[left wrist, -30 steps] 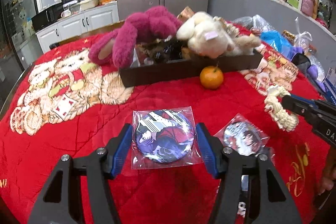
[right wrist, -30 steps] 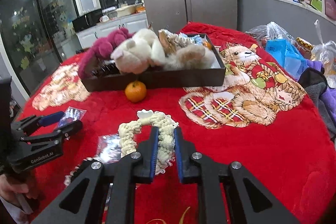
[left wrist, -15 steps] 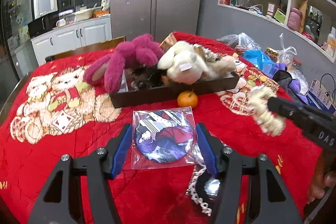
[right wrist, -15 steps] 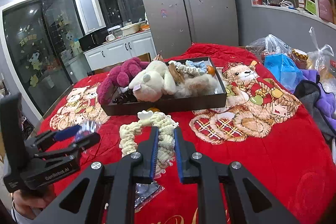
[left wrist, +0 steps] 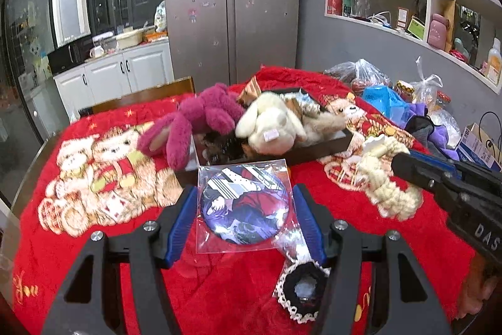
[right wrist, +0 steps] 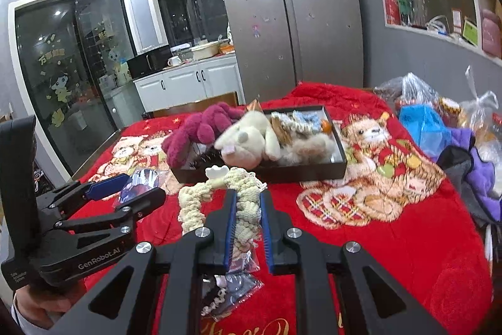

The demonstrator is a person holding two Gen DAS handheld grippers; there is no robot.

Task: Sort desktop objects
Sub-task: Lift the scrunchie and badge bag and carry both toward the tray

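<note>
My left gripper (left wrist: 243, 206) is shut on a round anime badge in a clear sleeve (left wrist: 243, 208) and holds it above the red tablecloth. It also shows in the right wrist view (right wrist: 125, 187) with the badge (right wrist: 141, 181). My right gripper (right wrist: 246, 209) is shut on a cream knitted rope toy (right wrist: 241, 197), lifted off the table; it shows in the left wrist view (left wrist: 386, 178). A dark tray (right wrist: 313, 171) ahead holds a magenta plush (right wrist: 200, 131), a cream plush (right wrist: 248, 140) and small items.
On the cloth below lie a second sleeved badge (right wrist: 238, 278) and a black lace scrunchie (left wrist: 301, 288). Plastic bags (right wrist: 423, 121) and purple cloth (right wrist: 483, 175) crowd the table's right side. A wooden chair back (left wrist: 141, 98) stands behind the table.
Both grippers have risen off the table with their objects, the badge and the rope toy, and moved towards the tray. The orange is now hidden behind the raised badge.
</note>
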